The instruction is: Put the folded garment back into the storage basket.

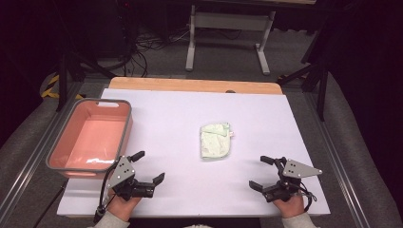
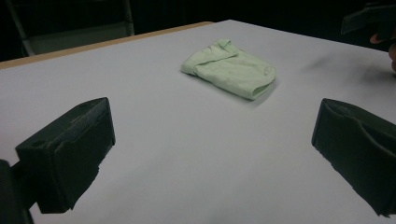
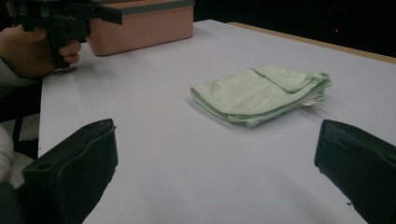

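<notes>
1. We see the folded green cloth lying mid-counter.
2. Our left claw, at its 8 o'clock, gapes wide and empty.
3. Our right claw, at its 4 o'clock, likewise.

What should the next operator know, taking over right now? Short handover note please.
Left gripper: open, empty, low over the near left of the white table, beside the pink bin.
Right gripper: open, empty, near right edge.
Folded pale green cloth: lies mid-table, between and beyond both grippers, untouched.
Bin: nothing visible inside.
Done: nothing yet, by how things lie.
Left: probably grasp the cloth; the bin looks the likely place for it.
</notes>
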### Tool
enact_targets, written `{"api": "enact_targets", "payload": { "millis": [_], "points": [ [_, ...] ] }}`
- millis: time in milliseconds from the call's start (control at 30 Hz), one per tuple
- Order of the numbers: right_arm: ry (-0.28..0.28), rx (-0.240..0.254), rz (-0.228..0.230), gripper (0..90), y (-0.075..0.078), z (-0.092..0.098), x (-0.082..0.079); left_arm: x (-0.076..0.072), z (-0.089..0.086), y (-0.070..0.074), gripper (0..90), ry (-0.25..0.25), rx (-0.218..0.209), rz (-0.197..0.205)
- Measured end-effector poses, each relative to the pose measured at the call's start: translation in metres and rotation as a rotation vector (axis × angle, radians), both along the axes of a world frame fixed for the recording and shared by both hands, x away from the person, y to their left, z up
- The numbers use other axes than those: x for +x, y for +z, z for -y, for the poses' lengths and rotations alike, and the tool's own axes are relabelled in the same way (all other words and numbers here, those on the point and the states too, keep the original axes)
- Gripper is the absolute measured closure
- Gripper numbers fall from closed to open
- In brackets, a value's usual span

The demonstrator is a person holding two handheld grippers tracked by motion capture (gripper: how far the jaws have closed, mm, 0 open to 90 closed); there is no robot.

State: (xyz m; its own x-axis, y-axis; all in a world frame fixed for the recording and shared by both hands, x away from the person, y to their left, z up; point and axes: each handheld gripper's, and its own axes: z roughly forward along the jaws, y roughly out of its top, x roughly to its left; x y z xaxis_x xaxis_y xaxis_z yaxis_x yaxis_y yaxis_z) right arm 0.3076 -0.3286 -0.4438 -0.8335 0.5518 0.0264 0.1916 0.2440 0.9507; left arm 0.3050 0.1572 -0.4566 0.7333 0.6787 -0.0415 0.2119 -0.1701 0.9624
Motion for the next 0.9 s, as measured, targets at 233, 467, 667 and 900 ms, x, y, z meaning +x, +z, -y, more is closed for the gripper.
{"api": "enact_targets", "payload": {
  "millis": [233, 467, 667, 900],
  "points": [
    [0.0, 0.003, -0.002, 0.0, -0.001, -0.001, 0.0, -0.001, 0.003, 0.003, 0.1, 0.0, 0.001, -0.003],
    [0.002, -0.004, -0.014, 0.0, -0.002, -0.002, 0.002, 0.001, 0.007, 0.007, 4.2, -0.045, 0.035, -0.004],
    [-0.004, -0.002, -0.017, 0.0, -0.002, -0.002, 0.003, 0.005, 0.011, 0.012, 6.3, -0.068, 0.018, -0.016],
    [-0.007, -0.005, -0.025, 0.0, -0.004, -0.002, 0.005, 0.01, 0.022, 0.024, 7.1, -0.12, 0.057, -0.007]
  ]
}}
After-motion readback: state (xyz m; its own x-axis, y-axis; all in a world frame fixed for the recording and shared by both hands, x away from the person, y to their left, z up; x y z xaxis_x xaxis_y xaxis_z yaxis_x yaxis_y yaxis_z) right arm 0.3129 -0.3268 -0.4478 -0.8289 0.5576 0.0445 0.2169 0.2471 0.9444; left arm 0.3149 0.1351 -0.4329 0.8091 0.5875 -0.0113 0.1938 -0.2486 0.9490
